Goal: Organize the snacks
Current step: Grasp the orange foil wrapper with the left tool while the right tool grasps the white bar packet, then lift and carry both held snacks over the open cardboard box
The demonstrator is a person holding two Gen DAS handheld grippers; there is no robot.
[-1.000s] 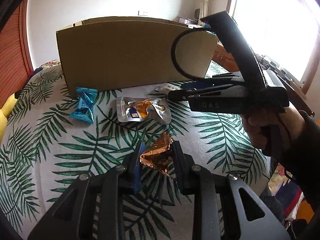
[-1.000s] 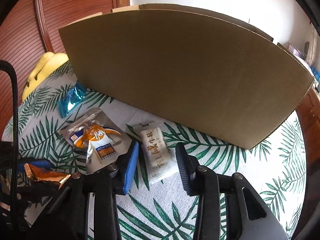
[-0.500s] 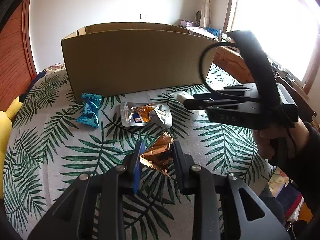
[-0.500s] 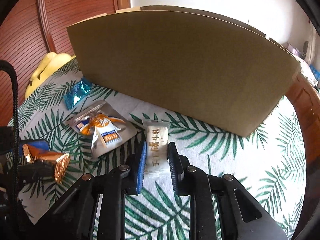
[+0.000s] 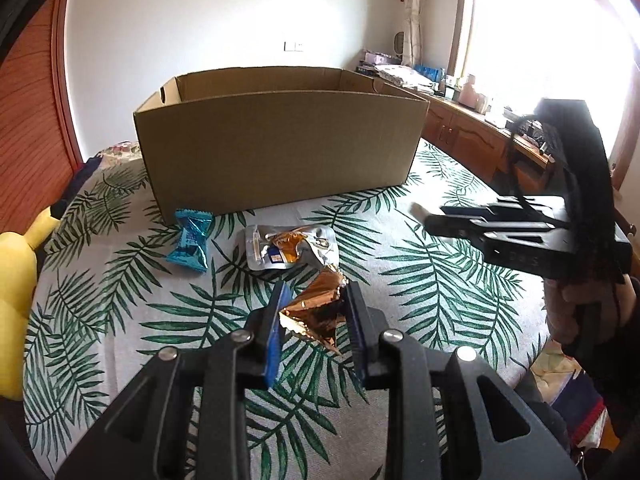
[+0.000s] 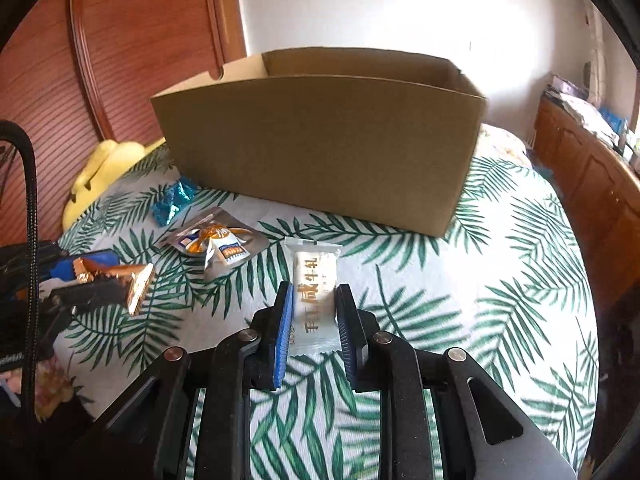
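Note:
My left gripper (image 5: 316, 300) is shut on a gold foil snack (image 5: 316, 312), held above the leaf-print cloth; the same snack (image 6: 132, 280) shows at the left of the right wrist view. My right gripper (image 6: 312, 296) is shut on a white candy packet (image 6: 314, 292) with printed characters, lifted off the cloth. In the left wrist view that gripper (image 5: 432, 220) hangs at the right, held by a hand (image 5: 580, 308). An open cardboard box (image 5: 276, 148) (image 6: 320, 140) stands behind. A blue wrapped candy (image 5: 191, 240) (image 6: 172, 200) and a silver pouch (image 5: 288, 246) (image 6: 216, 244) lie in front of it.
A yellow plush toy (image 5: 16, 292) (image 6: 104, 168) lies at the left edge of the cloth-covered surface (image 5: 400, 280). A wooden cabinet (image 5: 472, 136) with clutter runs along the window side. A wooden panel (image 6: 120, 52) stands behind the box on the left.
My right gripper shut on the white candy packet, lifted it and drew back from the box. The left gripper kept hold of the gold snack and rose slightly.

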